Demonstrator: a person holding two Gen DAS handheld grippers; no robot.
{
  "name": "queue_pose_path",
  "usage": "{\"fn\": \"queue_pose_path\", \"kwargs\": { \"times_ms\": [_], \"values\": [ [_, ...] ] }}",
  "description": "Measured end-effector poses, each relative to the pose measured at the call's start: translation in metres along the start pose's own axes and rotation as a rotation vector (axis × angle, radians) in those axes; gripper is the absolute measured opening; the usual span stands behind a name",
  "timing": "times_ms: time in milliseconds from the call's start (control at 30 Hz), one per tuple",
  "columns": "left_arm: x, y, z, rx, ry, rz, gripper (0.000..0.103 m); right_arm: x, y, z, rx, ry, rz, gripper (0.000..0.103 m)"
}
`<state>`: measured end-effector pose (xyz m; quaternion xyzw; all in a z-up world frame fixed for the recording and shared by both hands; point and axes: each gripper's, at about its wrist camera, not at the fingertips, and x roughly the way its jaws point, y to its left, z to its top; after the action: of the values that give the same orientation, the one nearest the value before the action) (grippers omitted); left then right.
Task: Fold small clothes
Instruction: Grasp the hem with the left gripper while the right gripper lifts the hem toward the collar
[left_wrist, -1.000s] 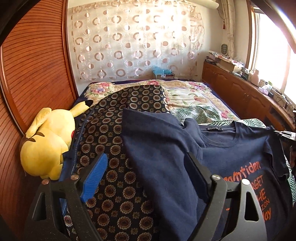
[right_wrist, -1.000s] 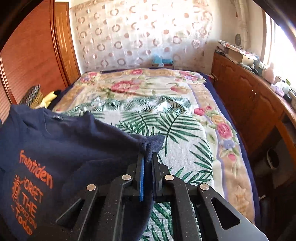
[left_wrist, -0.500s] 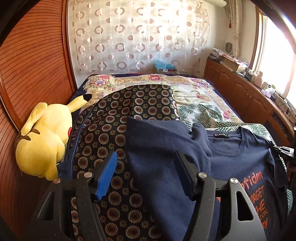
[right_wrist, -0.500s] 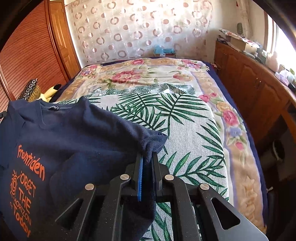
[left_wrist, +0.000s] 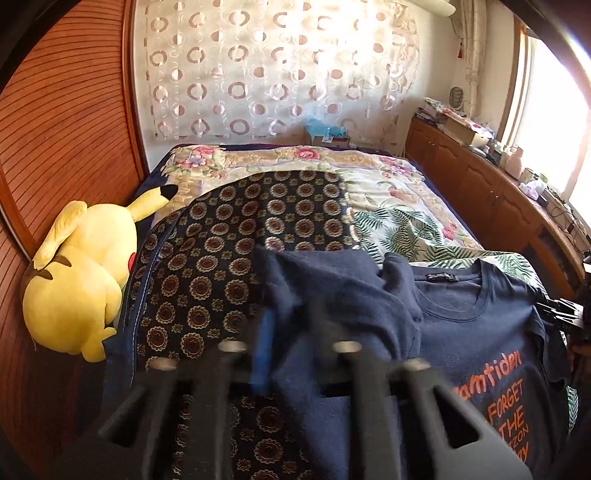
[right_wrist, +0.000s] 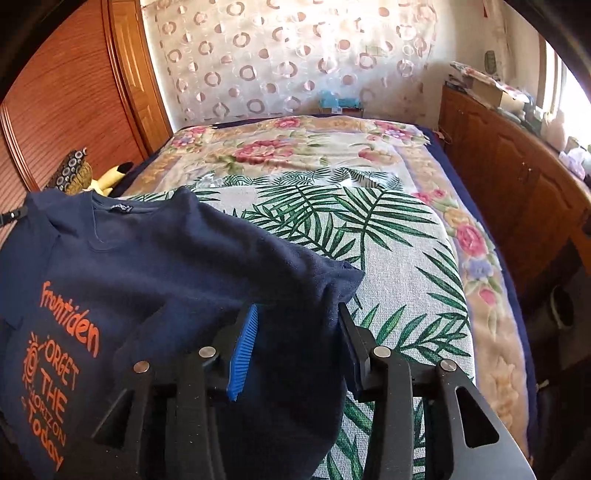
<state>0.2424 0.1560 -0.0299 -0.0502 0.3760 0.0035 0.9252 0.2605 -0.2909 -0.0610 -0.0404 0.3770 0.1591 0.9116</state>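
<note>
A navy T-shirt (left_wrist: 461, 332) with orange lettering lies face up on the bed, and it also shows in the right wrist view (right_wrist: 155, 280). My left gripper (left_wrist: 291, 332) is blurred; its jaws are narrowing around the shirt's left sleeve (left_wrist: 332, 291), a gap still between them. My right gripper (right_wrist: 299, 332) is open, and the right sleeve (right_wrist: 317, 284) drapes loose between its fingers.
A dark patterned cloth (left_wrist: 240, 240) covers the bed's left side. A yellow plush toy (left_wrist: 81, 280) lies against the wooden wall. A palm-leaf blanket (right_wrist: 388, 240) covers the bed at right. A wooden cabinet (right_wrist: 517, 184) with clutter runs along the right.
My right gripper has opened and let go of the right sleeve. My left gripper's jaws have closed in around the left sleeve and are in motion.
</note>
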Motion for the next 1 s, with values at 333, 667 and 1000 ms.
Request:
{"fn": "queue_pose_path", "kwargs": {
  "times_ms": [333, 667, 1000],
  "values": [
    [-0.08, -0.047, -0.02, 0.097, -0.146, -0.173, 0.003, -0.074, 0.019, -0.002, -0.07, -0.215, 0.101, 0.009],
    [-0.142, -0.068, -0.1, 0.152, -0.191, -0.264, 0.002, -0.165, 0.068, -0.06, -0.19, -0.325, 0.218, 0.009],
    [-0.166, -0.035, -0.168, 0.033, -0.182, -0.259, 0.002, -0.189, 0.056, -0.095, -0.182, -0.285, 0.237, 0.009]
  ]
}}
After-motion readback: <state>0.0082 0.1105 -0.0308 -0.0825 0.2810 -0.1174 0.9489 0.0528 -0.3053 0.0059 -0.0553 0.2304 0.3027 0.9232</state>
